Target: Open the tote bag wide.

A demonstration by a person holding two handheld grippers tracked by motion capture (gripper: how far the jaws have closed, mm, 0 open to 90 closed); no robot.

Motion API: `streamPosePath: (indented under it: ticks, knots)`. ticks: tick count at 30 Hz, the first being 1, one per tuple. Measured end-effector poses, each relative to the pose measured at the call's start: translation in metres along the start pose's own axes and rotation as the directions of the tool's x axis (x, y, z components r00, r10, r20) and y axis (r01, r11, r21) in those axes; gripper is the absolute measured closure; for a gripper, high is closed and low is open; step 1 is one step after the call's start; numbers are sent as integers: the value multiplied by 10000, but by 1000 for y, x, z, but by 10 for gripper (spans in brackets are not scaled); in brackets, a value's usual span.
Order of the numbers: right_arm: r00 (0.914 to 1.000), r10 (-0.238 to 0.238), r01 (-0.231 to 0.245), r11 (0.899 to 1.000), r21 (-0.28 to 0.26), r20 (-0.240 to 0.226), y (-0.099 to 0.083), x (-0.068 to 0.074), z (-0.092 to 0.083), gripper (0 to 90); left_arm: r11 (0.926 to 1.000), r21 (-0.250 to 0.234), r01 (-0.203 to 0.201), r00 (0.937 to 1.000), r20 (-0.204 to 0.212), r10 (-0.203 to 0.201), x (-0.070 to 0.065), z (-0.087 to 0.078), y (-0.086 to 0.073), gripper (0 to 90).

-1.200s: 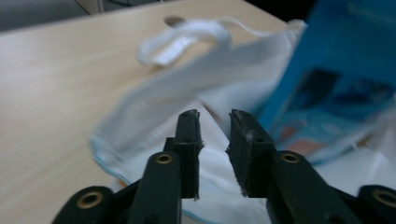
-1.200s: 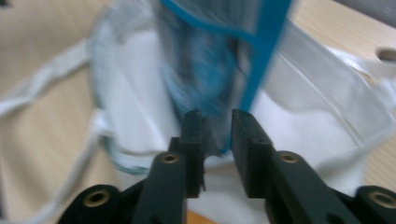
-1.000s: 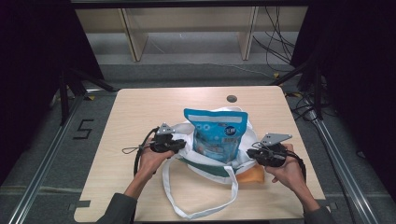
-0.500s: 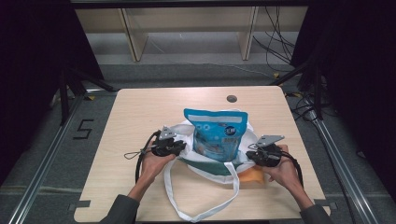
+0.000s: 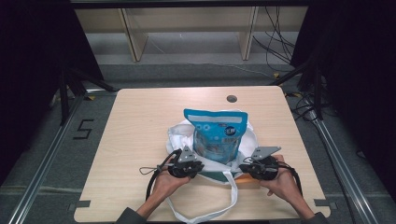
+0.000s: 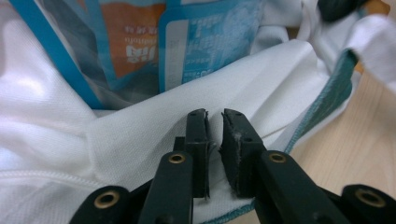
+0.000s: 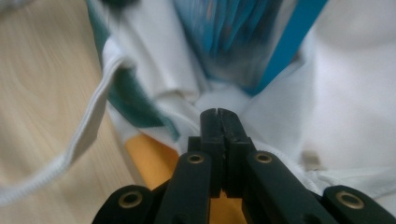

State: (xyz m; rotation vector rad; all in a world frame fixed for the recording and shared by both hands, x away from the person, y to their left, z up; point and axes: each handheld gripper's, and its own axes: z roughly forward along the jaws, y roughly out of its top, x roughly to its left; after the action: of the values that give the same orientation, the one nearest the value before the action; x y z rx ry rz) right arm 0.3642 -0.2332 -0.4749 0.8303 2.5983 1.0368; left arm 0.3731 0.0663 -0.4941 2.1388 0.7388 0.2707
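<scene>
Shifted since a second ago: left gripper (image 5: 187, 164) drawn back toward the near edge of the table (image 5: 140, 121) and inward along it; right gripper (image 5: 261, 167) drawn back only slightly. Bag (image 5: 178, 133) carried nearer the person with them.

**Jaw state**
- Left gripper: jaws nearly together, closed on a fold of the bag's white cloth at the near left part of the mouth. In the left gripper view, cloth visible in the slim gap and creased away from the tips.
- Right gripper: jaws fully together, pinching the bag's white cloth at the near right part of the mouth.

**Location of work items**
- Bag: white cloth with teal trim (image 6: 334, 84), lying mid-table, mouth spread open between the two grippers.
- Pouch (image 5: 215, 135): blue, upright inside the bag, just beyond both sets of jaws, close ahead of each in its gripper view.

**Surroundings and obstructions**
- Strap (image 5: 232, 193): white loop, trailing from the bag across the near table edge between the forearms.
- Orange item (image 7: 149, 161): partly covered by the bag, directly beneath the right jaws; identity not readable.
- Cable hole (image 5: 231, 98): in the tabletop beyond the bag, well apart.
- Shelf unit (image 5: 133, 39): on the floor past the far edge.
</scene>
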Motion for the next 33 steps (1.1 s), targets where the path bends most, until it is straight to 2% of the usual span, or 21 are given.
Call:
streamPosePath:
  ticks: [2,3,4,5,6,8,11,14,16,17,19,21,22,24,25,26,27,29,30,33]
  knots:
    - [10000,-26,24,9987,500,44,-4,4,8,900,10000,-18,-71,9999,-84,71,-1,0,0,802]
    - [9998,-111,104,9988,484,140,-5,4,10,900,9994,42,-347,9988,-348,348,-5,2,-2,805]
    - [9998,-155,148,9980,607,116,-5,5,11,900,9989,63,-467,9980,-419,469,-7,4,-3,814]
    - [9998,-162,156,9989,445,128,-5,5,12,900,9985,72,-534,9974,-476,537,-8,4,-2,819]
    - [9997,-178,168,9985,523,180,-5,5,12,900,9984,142,-545,9970,-541,552,-8,2,-1,822]
    - [9996,-186,175,9988,466,228,-4,5,9,900,9994,-105,-330,9989,-337,326,-8,-2,0,819]
    - [9997,-88,89,9999,-71,218,0,5,-6,874,9992,-388,-110,9997,-217,102,-6,-10,2,820]
    - [9993,-104,133,9963,-843,355,4,-1,-30,880,9960,-846,269,9996,-52,-274,-3,-16,5,836]
    - [9989,109,-59,9944,-1055,460,3,-4,-41,880,9949,-967,282,9996,32,-280,0,-24,7,841]
    - [9988,193,-144,9940,-1081,440,2,-5,-44,880,9950,-962,258,9996,-82,-267,0,-31,9,840]
    - [9980,204,-136,9937,-1109,606,-2,-8,-49,880,9936,-1121,161,9998,-76,-170,1,-33,9,838]
    - [9965,284,-218,9964,-822,792,-9,-6,-52,879,9920,-1177,461,9986,-197,-487,2,-41,6,838]
    - [9963,256,-198,9974,-693,825,-11,-5,-52,879,9928,-1144,361,9989,-248,-392,4,-44,4,839]
    - [9959,187,-148,9989,-442,888,-17,-2,-51,880,9912,-1183,588,9977,-278,-625,6,-48,-2,839]
    - [9956,249,-228,9994,-247,900,-19,0,-51,880,9942,-915,562,9980,-253,-588,9,-50,-5,840]
    - [9960,211,-193,9996,-219,872,-23,1,-49,880,9922,-1050,677,9973,-209,-703,8,-49,-7,840]
    - [9961,206,-202,9998,-60,855,-25,1,-47,880,9952,-892,408,9988,-219,-429,9,-49,-10,840]
    - [9956,518,-552,9976,418,778,-32,4,-37,886,9956,-716,605,9978,-217,-622,8,-46,-12,839]
    - [9965,420,-462,9974,559,729,-34,0,-33,893,9954,-787,544,9982,-220,-563,8,-44,-12,839]
    - [9936,291,-407,9935,1058,1092,-35,-6,-21,900,9985,-403,361,9988,-309,-373,7,-33,-12,840]
